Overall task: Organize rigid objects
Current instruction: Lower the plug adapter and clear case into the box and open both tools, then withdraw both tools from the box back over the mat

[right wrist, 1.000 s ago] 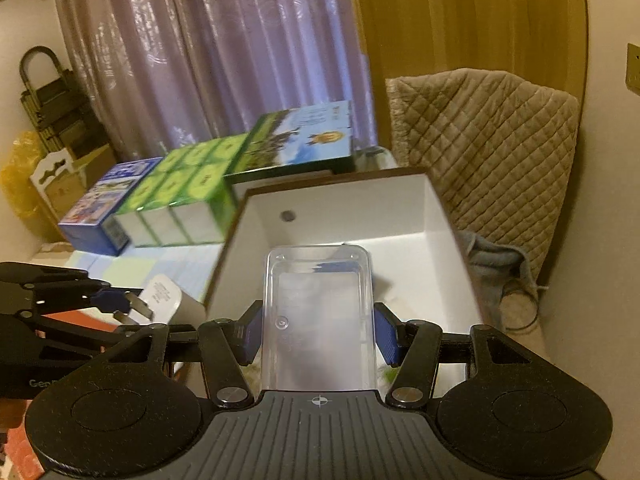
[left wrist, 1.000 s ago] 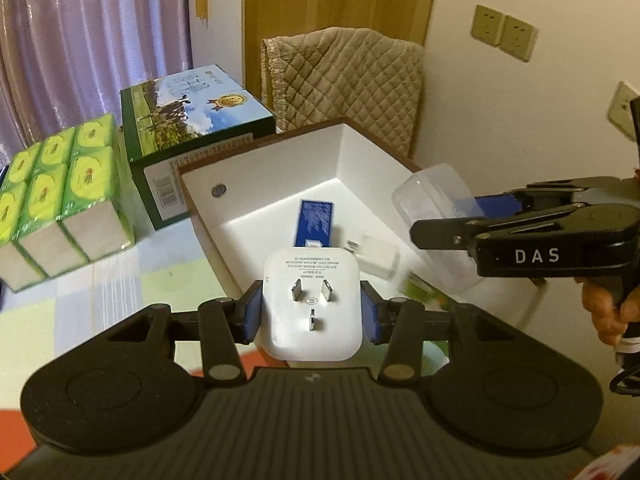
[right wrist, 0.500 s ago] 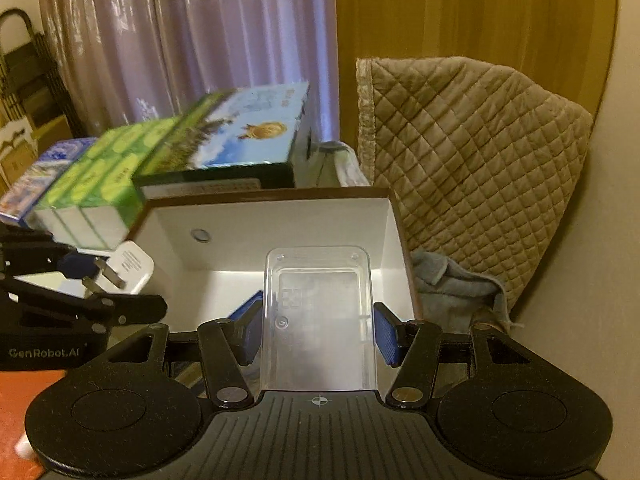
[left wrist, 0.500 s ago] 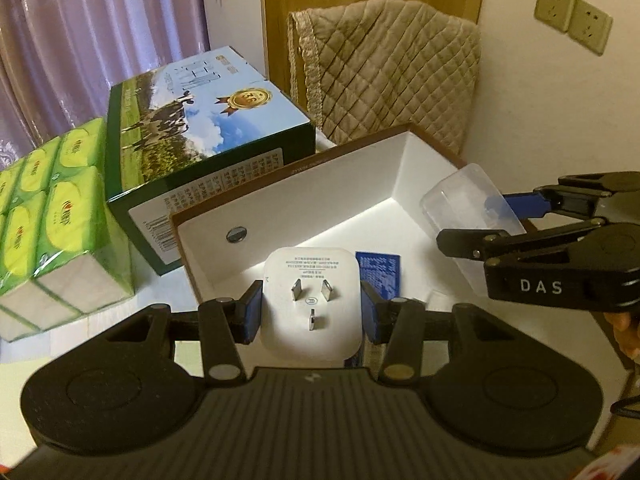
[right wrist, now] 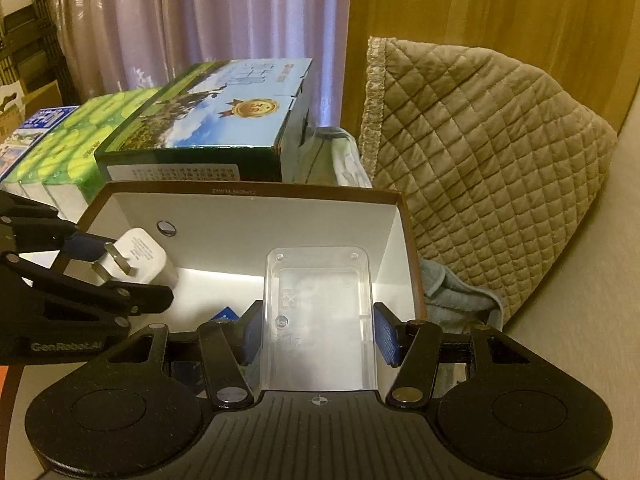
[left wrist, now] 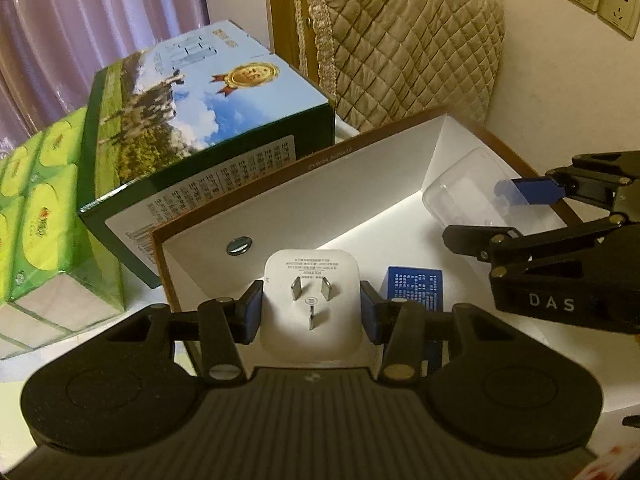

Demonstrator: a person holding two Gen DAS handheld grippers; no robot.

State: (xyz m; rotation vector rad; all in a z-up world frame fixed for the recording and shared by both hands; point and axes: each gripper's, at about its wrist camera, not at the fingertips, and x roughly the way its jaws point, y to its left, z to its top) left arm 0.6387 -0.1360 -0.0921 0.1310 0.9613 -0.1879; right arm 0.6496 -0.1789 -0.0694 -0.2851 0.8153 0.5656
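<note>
While both tools hang over white box (left wrist: 360,184), my left gripper (left wrist: 311,307) clamps white plug adapter (left wrist: 311,304), prongs facing camera, above box's near-left part. My right gripper (right wrist: 318,330) clamps clear plastic case (right wrist: 320,320) above box's right side. Blue carton (left wrist: 416,288) lies inside box, on floor.

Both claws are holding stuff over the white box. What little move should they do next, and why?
Probably lower both a bit further into the box, then let go. The left claw is shut on the white plug and the right claw on the clear case; both hang above the box floor, near a blue packet already inside. Dropping from here might make them bounce.
</note>
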